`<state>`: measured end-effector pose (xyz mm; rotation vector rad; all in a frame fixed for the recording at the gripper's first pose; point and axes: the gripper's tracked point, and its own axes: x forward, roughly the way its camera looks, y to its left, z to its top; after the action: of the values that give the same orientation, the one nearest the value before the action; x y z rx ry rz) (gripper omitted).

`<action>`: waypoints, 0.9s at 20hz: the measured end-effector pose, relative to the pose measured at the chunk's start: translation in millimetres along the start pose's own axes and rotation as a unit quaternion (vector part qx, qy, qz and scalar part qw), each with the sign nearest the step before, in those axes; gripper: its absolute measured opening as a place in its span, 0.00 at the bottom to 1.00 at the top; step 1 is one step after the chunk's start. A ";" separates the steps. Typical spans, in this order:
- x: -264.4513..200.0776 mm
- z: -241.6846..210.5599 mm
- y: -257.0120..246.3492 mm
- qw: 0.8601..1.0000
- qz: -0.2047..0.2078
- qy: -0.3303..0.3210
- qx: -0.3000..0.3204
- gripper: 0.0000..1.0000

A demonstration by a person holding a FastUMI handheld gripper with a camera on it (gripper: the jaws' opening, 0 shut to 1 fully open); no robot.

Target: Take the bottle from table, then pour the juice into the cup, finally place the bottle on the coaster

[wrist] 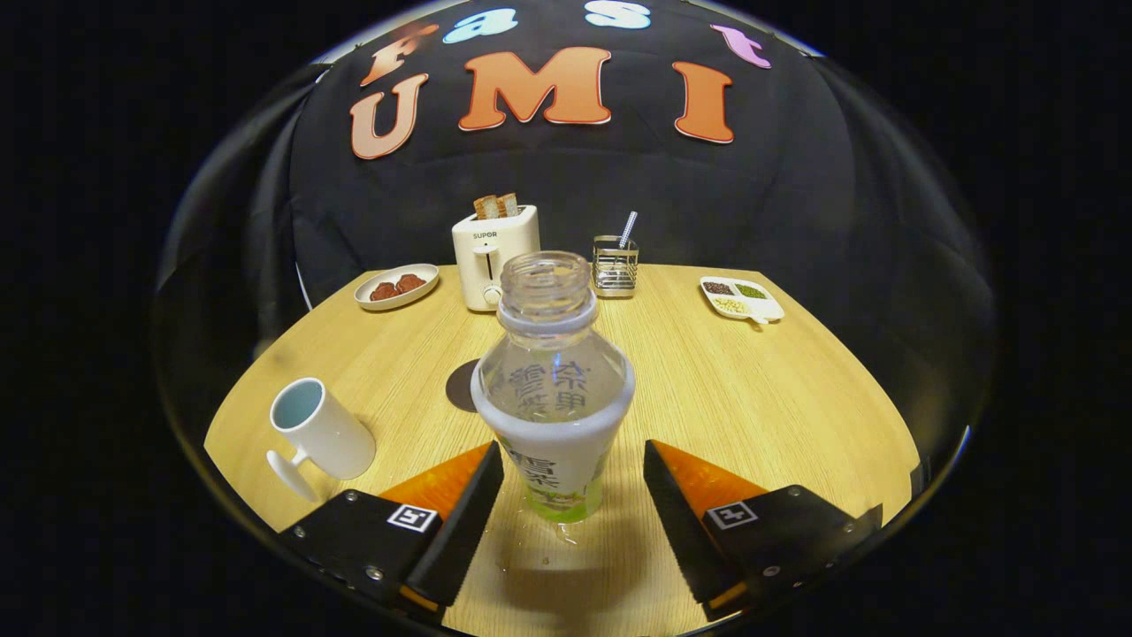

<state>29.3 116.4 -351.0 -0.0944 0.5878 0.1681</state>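
Gripper view. The tongs [573,504] stand apart at the lower centre of the frame, one finger on either side of the bottle [554,389]; a gap shows between each finger and the bottle's wrapped lower body, so neither presses on it. The bottle stands upright on the wooden counter [752,398], uncapped, its clear upper part see-through and a little green liquid visible at its base. Partly hidden behind the bottle's left shoulder lies a dark round coaster [460,387]. At lower left a white cup [320,433] stands on the counter, well apart from the bottle, its handle turned toward the camera. Along the far edge of the counter, from left to right: a plate [397,287] with two reddish pieces, a toaster [493,256] holding bread slices, a wire holder [615,264] with a straw, and a divided dish [741,299] of grains.
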 end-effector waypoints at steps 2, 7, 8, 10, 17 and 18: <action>4.8 2.9 5.8 1.000 0.007 0.000 0.003 0.77; 9.6 7.2 5.5 1.000 0.000 0.015 0.023 0.54; 8.0 8.2 6.1 0.999 -0.003 0.019 0.026 0.52; -0.1 15.4 5.8 1.000 -0.011 0.019 0.019 0.51; -24.3 53.1 29.7 0.996 -0.037 0.008 -0.079 0.51; -26.4 59.6 32.7 0.994 -0.047 0.005 -0.096 0.51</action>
<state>34.0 153.2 -288.2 -0.3084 0.5742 0.1331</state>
